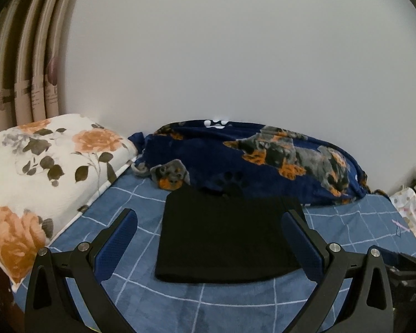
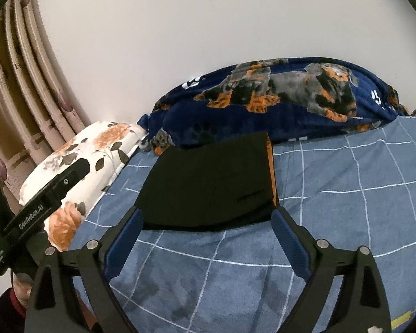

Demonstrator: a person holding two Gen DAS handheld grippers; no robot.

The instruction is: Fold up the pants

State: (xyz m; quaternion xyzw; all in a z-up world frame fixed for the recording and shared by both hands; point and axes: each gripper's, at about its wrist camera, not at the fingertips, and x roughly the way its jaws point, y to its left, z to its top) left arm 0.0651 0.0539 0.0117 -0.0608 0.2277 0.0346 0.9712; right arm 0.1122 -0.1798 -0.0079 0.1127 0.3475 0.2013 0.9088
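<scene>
Lying folded on the blue sheet (image 1: 235,305), black pants (image 1: 224,238) sit before both wide-apart, empty claws

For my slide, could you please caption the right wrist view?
Open right gripper before folded black fabric pants on blue checked bedsheet.

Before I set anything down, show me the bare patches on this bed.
Bare blue checked bedsheet lies right of the folded black pants, below the navy dog-print blanket, and near both open grippers. Left, a narrow strip runs beside the white floral pillow. The far side is crowded.
</scene>
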